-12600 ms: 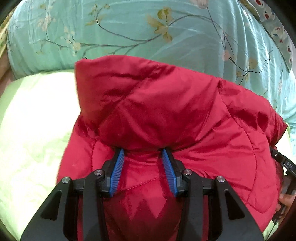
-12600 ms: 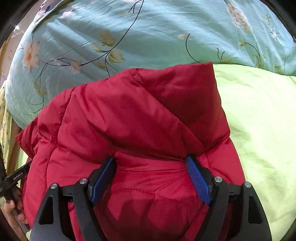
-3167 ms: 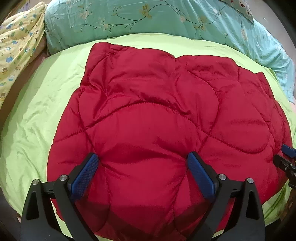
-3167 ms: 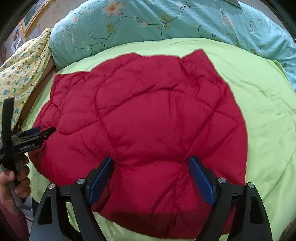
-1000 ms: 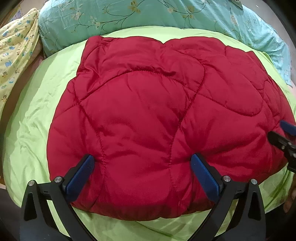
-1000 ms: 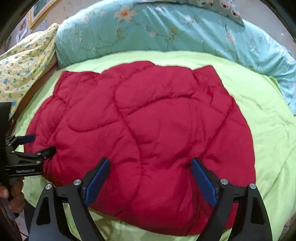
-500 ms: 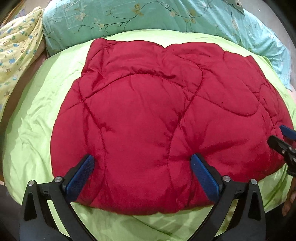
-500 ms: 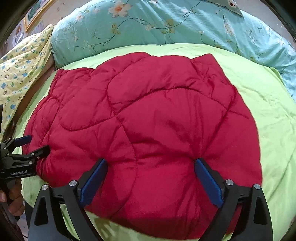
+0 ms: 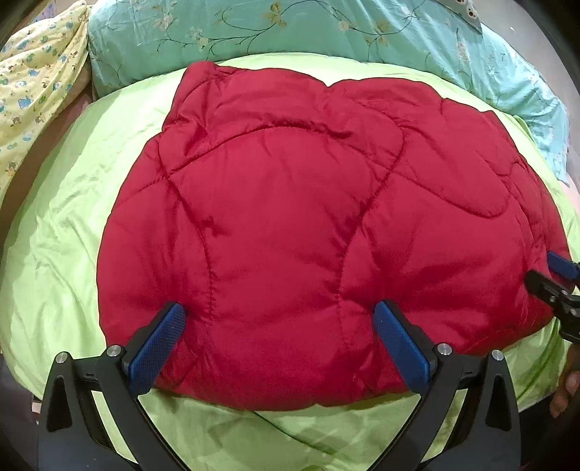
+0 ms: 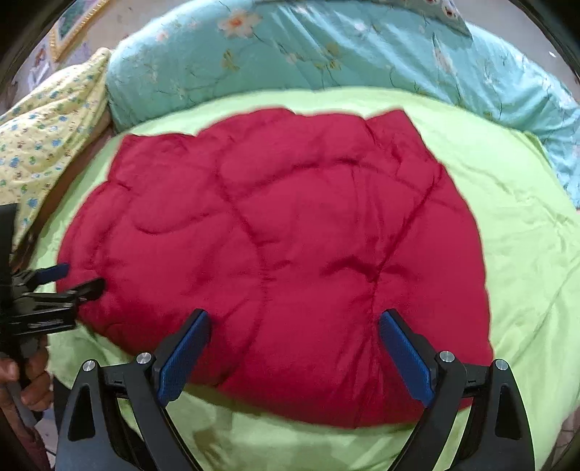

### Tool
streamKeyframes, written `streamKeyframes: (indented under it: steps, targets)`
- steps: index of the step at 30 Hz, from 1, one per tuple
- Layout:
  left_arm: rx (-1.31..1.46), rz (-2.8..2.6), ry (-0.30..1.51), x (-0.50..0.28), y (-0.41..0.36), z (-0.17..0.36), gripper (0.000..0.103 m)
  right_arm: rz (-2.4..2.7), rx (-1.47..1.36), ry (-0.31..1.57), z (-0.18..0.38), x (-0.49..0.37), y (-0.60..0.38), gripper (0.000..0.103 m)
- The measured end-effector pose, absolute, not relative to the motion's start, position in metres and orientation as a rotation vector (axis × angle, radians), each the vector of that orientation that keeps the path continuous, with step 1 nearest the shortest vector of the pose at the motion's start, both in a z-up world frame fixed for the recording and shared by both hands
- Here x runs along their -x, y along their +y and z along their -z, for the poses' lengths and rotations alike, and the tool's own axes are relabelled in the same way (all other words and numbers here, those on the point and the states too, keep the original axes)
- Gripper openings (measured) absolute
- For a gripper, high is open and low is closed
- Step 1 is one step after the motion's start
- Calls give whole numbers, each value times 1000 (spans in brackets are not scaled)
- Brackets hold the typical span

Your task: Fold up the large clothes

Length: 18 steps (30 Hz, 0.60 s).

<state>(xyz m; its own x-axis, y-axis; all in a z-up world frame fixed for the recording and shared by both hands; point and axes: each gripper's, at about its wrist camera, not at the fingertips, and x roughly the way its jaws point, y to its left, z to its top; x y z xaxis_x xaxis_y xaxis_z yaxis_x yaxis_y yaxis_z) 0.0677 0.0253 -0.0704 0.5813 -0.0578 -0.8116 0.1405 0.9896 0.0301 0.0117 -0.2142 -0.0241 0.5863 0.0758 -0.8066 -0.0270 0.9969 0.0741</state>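
Observation:
A red quilted puffer jacket (image 9: 308,224) (image 10: 290,261) lies folded in a broad flat bundle on the lime-green bedspread (image 9: 72,224) (image 10: 525,261). My left gripper (image 9: 279,322) hovers open above the jacket's near edge, its blue pads spread wide and holding nothing. In the right wrist view my right gripper (image 10: 293,326) is likewise open over the near edge, a little above the cloth. The right gripper (image 9: 556,279) shows at the right edge of the left view; the left gripper (image 10: 69,277) shows at the left edge of the right view, held by a hand (image 10: 21,380).
A teal floral duvet (image 9: 290,32) (image 10: 326,54) is bunched along the far side of the bed. A yellow patterned pillow (image 9: 32,72) (image 10: 43,134) lies at the far left. The green bedspread's near edge (image 9: 253,442) drops off just below the grippers.
Long ago both grippers pressed into a raised fold of the jacket; now it lies flat. Over the last second both grippers drew back slightly toward the near edge, staying open.

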Motion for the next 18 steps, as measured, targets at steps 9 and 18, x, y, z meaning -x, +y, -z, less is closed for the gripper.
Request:
streamKeyframes:
  steps: [9, 18]
  targets:
    - [-78, 123, 930, -54, 29, 60, 103, -51, -94, 928, 19, -11, -216, 96]
    - [-138, 124, 860, -4, 30, 32, 103, -113, -84, 865, -17, 47, -198, 96]
